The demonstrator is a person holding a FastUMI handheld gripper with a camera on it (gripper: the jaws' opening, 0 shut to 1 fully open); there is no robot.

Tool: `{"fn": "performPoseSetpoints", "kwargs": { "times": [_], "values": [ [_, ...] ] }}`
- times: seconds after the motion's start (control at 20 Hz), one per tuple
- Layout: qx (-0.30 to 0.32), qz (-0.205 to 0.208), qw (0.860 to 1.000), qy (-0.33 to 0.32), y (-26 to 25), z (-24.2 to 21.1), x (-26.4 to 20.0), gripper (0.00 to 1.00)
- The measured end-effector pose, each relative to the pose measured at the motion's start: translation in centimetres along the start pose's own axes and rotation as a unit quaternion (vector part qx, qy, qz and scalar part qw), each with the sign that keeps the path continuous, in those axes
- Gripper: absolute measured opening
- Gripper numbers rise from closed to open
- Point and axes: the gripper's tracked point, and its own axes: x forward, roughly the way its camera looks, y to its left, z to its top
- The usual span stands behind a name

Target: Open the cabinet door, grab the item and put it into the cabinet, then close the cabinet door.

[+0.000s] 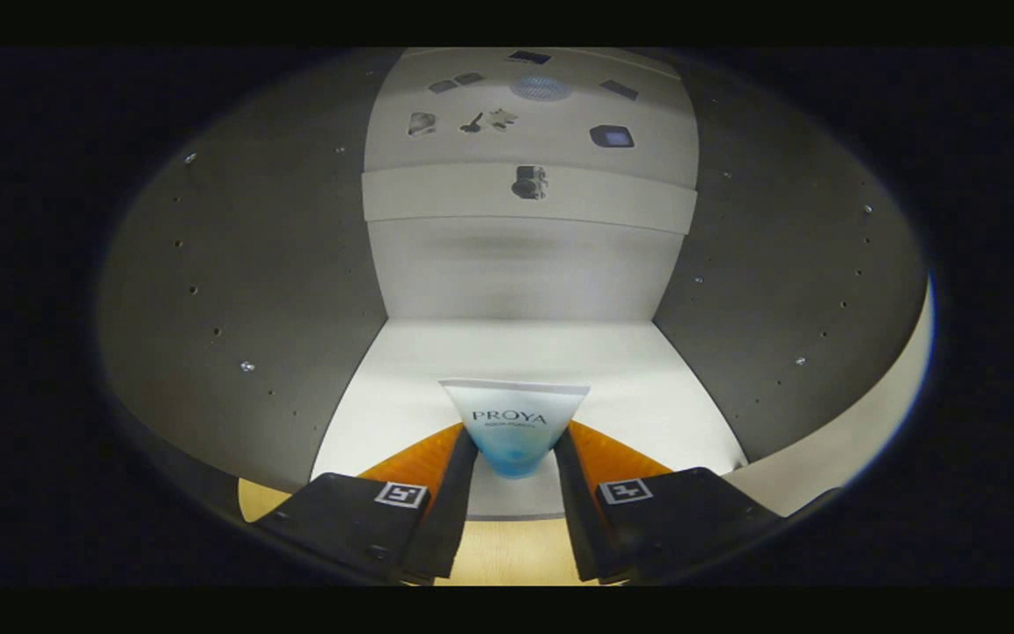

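Tube [515, 427], soft and light I'd guess, pinched betw. gripper [515, 453] fingers at its lower end; cabinet [525, 352] floor ahead.

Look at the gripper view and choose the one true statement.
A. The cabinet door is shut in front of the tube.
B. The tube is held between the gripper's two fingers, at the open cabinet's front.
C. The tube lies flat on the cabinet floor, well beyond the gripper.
B: the tube sits clamped in the gripper, both fingers pressing its sides, with the open cabinet's floor beyond it.
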Motion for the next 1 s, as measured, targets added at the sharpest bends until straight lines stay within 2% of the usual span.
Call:
{"fn": "performPoseSetpoints", "kwargs": {
  "times": [0.1,0.2,0.25,0.45,0.5,0.7,1.0],
  "values": [
    [0.007,-0.002,1.000,-0.007,-0.1,0.2,0.0,0.60],
    [0.009,-0.004,1.000,-0.017,-0.2,0.3,-0.5,0.78],
    [0.009,-0.005,1.000,-0.028,-0.2,0.5,-0.7,0.83],
    [0.011,-0.009,0.998,-0.063,-0.3,0.9,-3.3,0.93],
    [0.012,-0.007,0.997,-0.074,-0.3,0.9,-4.3,1.00],
    [0.020,-0.003,0.992,-0.122,-0.1,0.0,-8.9,0.99],
    [0.050,-0.001,0.983,-0.179,-0.9,-3.9,-16.3,0.98]
  ]
}}
